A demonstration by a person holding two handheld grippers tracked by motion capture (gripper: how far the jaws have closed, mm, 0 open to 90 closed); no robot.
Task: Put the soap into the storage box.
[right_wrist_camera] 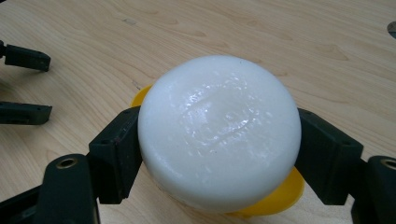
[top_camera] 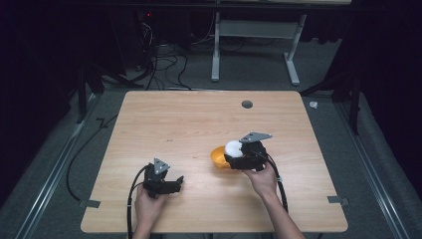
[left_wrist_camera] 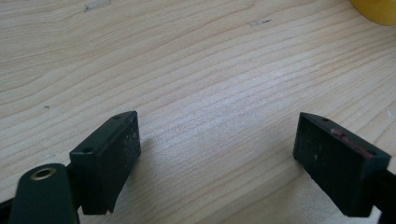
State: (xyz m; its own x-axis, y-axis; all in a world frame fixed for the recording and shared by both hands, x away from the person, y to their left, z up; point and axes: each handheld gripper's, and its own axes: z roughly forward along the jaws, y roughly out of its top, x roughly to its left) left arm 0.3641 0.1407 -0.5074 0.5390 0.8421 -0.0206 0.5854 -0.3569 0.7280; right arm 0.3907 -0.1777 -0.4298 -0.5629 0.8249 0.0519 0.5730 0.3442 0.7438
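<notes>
My right gripper (top_camera: 238, 153) is shut on a round white puck-like object (right_wrist_camera: 219, 130), its jaws pressing on both sides. The white object (top_camera: 233, 148) hangs just above a yellow bowl (top_camera: 219, 157), whose rim (right_wrist_camera: 280, 198) peeks out beneath it. My left gripper (top_camera: 175, 183) rests low on the wooden table (top_camera: 189, 124) at the front left, open, with bare wood between its fingers (left_wrist_camera: 109, 158). A sliver of the yellow bowl (left_wrist_camera: 376, 9) sits at the top right of the left gripper view.
A round grommet hole (top_camera: 247, 104) lies near the table's far edge. Tape tabs mark the front left corner (top_camera: 89, 203) and the front right corner (top_camera: 337, 200). Cables trail from both grippers off the near edge. A white desk frame (top_camera: 254, 35) stands beyond on the carpet.
</notes>
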